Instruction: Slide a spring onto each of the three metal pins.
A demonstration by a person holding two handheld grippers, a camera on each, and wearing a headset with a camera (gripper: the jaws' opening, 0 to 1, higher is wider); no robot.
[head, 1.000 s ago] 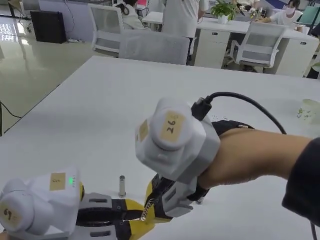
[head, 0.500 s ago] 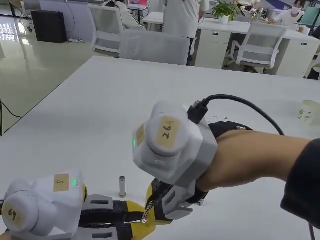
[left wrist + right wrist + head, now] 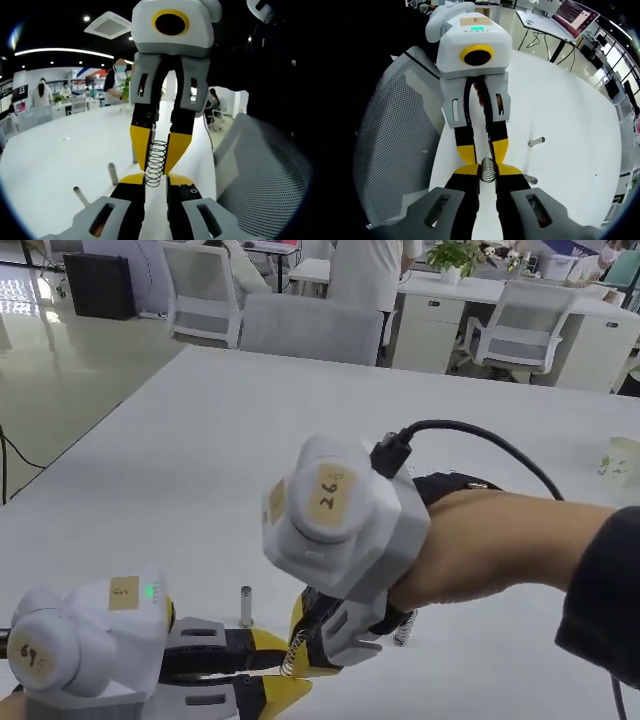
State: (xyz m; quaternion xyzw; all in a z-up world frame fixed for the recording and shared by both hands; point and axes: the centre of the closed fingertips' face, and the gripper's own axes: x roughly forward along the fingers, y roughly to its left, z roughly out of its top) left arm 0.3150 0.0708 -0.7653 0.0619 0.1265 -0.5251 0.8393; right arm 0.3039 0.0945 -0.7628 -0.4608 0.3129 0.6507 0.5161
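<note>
At near edge of table (image 3: 200,440), left gripper (image 3: 156,179) and right gripper (image 3: 487,172) jaws tight on spring (image 3: 156,162)

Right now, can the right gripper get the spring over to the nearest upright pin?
Probably yes. The right gripper grips the spring, and the pin stands upright on bare table close by, nothing between. But the left gripper also meets the spring's other end and may need to release first.
</note>
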